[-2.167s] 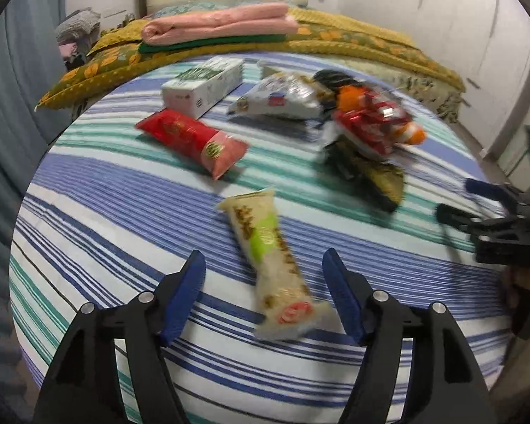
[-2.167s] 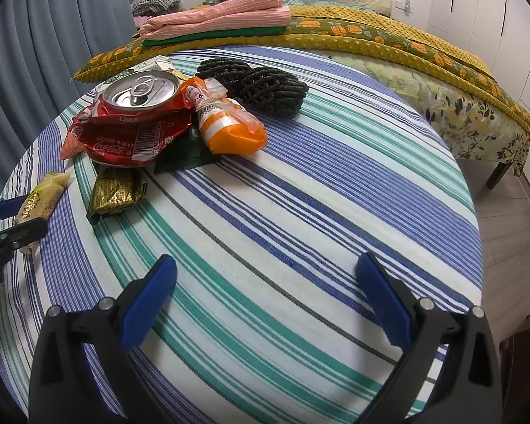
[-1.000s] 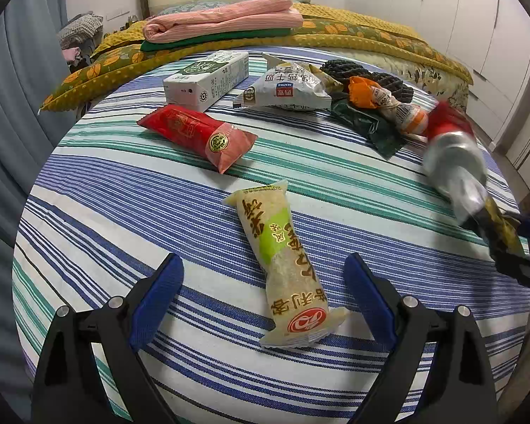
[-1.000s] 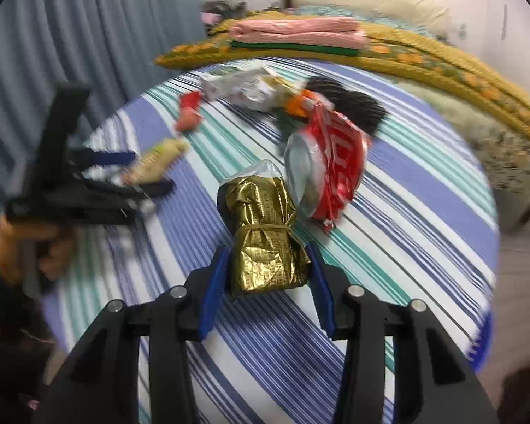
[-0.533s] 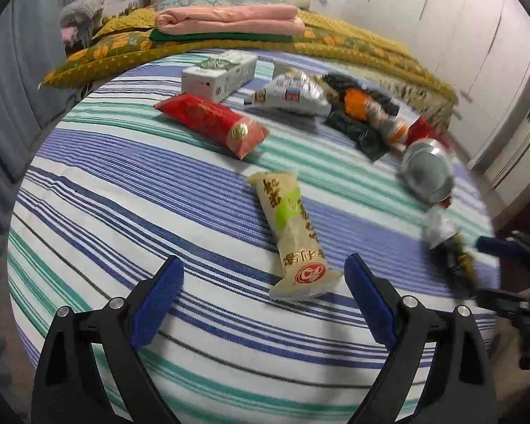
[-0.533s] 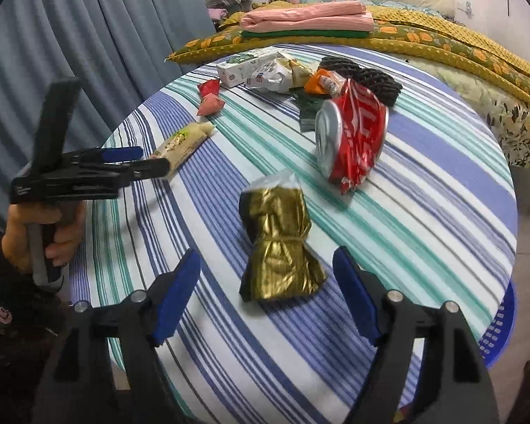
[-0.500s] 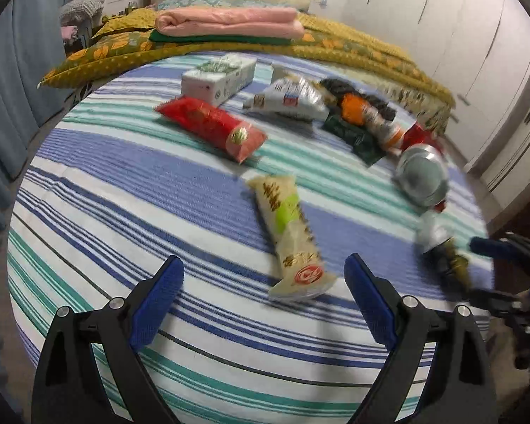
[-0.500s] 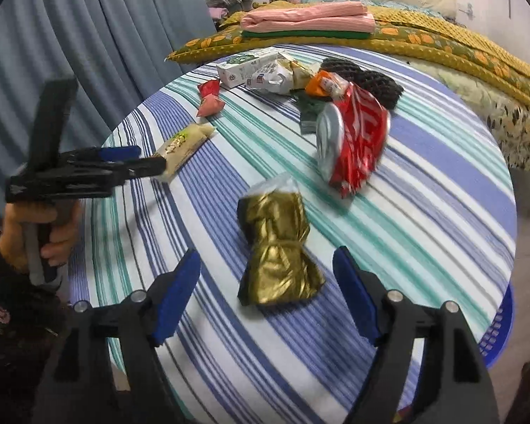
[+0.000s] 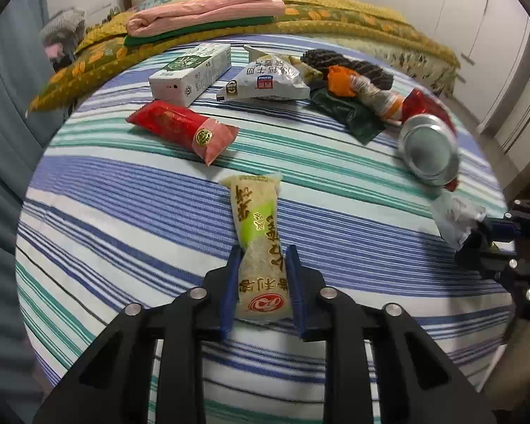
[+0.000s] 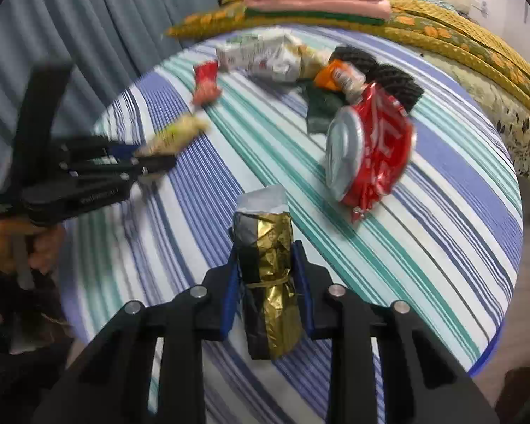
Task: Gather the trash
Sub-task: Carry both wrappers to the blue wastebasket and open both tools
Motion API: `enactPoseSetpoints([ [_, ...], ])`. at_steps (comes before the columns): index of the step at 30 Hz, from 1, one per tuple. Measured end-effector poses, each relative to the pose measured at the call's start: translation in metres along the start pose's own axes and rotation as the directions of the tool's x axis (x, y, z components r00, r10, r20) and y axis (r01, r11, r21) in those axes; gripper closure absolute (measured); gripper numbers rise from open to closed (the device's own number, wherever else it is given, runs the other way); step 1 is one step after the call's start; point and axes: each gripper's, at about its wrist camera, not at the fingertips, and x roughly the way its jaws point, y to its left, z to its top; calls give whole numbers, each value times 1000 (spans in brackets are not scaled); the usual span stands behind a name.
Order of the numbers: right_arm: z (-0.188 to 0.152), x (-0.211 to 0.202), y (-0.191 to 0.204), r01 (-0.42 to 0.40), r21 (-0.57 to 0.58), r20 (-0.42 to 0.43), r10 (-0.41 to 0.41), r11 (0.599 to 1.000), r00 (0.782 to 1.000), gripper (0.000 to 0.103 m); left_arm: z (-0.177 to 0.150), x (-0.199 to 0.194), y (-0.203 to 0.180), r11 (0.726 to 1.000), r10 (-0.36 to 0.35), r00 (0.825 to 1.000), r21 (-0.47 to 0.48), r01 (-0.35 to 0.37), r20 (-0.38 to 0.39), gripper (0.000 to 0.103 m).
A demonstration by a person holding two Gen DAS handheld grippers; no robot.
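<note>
My left gripper (image 9: 261, 258) is shut on a yellow-green snack packet (image 9: 259, 243) that lies on the striped round table (image 9: 123, 212). My right gripper (image 10: 266, 254) is shut on a crumpled gold foil wrapper (image 10: 270, 275) near the table's edge. The right gripper also shows in the left wrist view (image 9: 487, 243), and the left gripper in the right wrist view (image 10: 152, 162). A crushed red cola can (image 10: 367, 155) lies just beyond the gold wrapper; it also shows in the left wrist view (image 9: 427, 148).
Further back lie a red snack packet (image 9: 183, 130), a white carton (image 9: 190, 70), a white bag (image 9: 268, 79), an orange wrapper (image 9: 360, 86), a dark green wrapper (image 9: 349, 115) and black mesh items (image 9: 342, 62). A bed with folded pink cloth (image 9: 208, 10) stands behind.
Both grippers were open around their items half a second ago. Now the left has shut on the snack packet and the right has shut on the gold wrapper.
</note>
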Motion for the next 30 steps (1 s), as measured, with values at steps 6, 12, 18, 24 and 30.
enactPoseSetpoints([
  [6,-10,-30,-20,-113,86,95,105,990,990,76,0,-32,-14,995,-96,993,-20,98,72,83],
  [12,-19,-83,-73,-160,203,225,113,966,968,76,18,-63,-69,969,-245,959,17,245,143,83],
  [18,-35,-133,-167,-28,364,285,-83,931,955,76,53,-61,-154,912,-407,906,99,397,114,83],
  [24,-68,-147,-264,85,528,230,-239,845,944,76,88,-30,-260,863,-482,875,195,467,39,83],
  [30,-112,-134,-329,115,642,179,-294,758,939,76,110,26,-354,836,-489,871,260,483,-46,83],
])
